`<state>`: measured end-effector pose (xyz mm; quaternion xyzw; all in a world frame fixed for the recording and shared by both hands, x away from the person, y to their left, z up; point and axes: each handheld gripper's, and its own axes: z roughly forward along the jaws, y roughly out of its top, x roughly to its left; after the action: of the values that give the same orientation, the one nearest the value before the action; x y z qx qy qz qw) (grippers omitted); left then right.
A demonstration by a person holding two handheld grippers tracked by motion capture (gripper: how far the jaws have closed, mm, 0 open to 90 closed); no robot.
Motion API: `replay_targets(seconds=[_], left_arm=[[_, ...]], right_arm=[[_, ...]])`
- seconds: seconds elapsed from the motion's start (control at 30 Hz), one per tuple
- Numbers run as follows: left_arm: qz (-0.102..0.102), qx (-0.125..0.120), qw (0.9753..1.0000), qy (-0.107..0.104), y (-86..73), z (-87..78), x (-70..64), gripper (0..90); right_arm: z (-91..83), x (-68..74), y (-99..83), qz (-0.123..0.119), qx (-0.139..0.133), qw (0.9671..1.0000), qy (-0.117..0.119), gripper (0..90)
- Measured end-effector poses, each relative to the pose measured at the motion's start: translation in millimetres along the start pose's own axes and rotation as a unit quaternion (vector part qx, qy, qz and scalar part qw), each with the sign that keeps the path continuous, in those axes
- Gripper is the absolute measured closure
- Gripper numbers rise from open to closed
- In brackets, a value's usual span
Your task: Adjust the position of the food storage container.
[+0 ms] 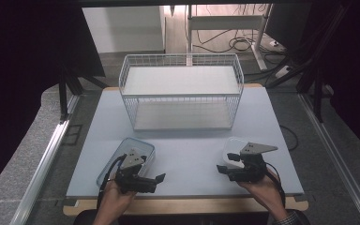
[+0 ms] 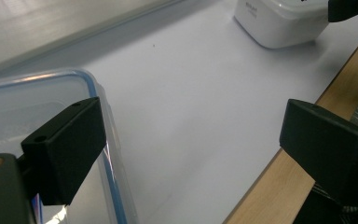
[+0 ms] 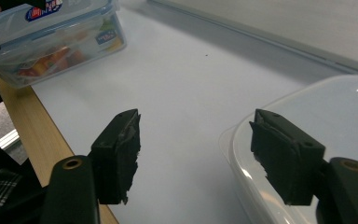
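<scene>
High view: both grippers, left point(image 1: 155, 179) and right point(image 1: 225, 164), stand open, empty. Blue-lidded box point(image 1: 127, 158) sits beside the left, white box point(image 1: 232, 149) beside the right. Risk: off-centre grip, box slips.

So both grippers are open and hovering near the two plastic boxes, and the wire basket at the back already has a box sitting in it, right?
Not quite. The wire basket holds nothing yet, as the high view shows. The rest stands: the left gripper is open by the blue-rimmed box, and the right gripper is open by the white box, both boxes on the table.
</scene>
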<state>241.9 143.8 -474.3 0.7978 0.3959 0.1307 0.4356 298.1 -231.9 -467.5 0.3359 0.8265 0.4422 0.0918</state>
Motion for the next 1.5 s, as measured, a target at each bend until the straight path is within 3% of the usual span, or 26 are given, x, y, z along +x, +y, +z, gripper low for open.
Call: replay_targets(seconds=[0.13, 0.2, 0.43, 0.6, 0.73, 0.97, 1.07, 1.3, 1.5], left_arm=[[0.007, 0.003, 0.9999, -0.015, -0.3, 0.8, -3.1, 2.9], [0.013, 0.005, 0.9998, -0.012, -0.6, 0.9, -3.5, 1.7], [0.001, 0.004, 0.9998, -0.020, -0.6, -1.0, -0.5, 2.0], [0.007, 0.003, 1.0000, -0.005, 1.2, -6.0, -1.6, 6.3], [0.020, 0.002, 0.9997, 0.014, 2.1, -10.7, -2.8, 10.7], [0.026, 0.000, 0.9995, 0.020, 1.8, -12.8, -1.8, 14.1], [0.029, -0.002, 0.9993, 0.024, 2.0, -13.8, -2.4, 14.9], [0.023, -0.006, 0.9991, 0.035, 1.5, -14.6, -0.1, 15.1], [0.020, -0.011, 0.9992, 0.034, 1.3, -16.7, 1.4, 15.2]], right_arm=[[1.9, -0.9, -1.0, -0.003, 0.006, 1.0000, -0.004, 35.1], [1.8, -1.2, -0.3, -0.007, 0.011, 0.9999, -0.005, 37.5], [-1.3, -4.5, 2.0, 0.005, 0.027, 0.9996, -0.011, 44.4], [-3.2, -5.7, 3.9, -0.002, 0.037, 0.9990, -0.023, 48.4], [-5.8, -4.9, 7.8, -0.020, 0.036, 0.9985, -0.037, 57.0], [-2.5, -8.6, 14.4, -0.035, 0.042, 0.9975, -0.044, 65.7], [3.4, -10.7, 20.3, -0.048, 0.050, 0.9966, -0.045, 74.2], [14.2, -16.6, 33.4, -0.051, 0.049, 0.9963, -0.050, 89.7], [25.3, -22.4, 40.4, -0.049, 0.054, 0.9961, -0.051, 89.8]])
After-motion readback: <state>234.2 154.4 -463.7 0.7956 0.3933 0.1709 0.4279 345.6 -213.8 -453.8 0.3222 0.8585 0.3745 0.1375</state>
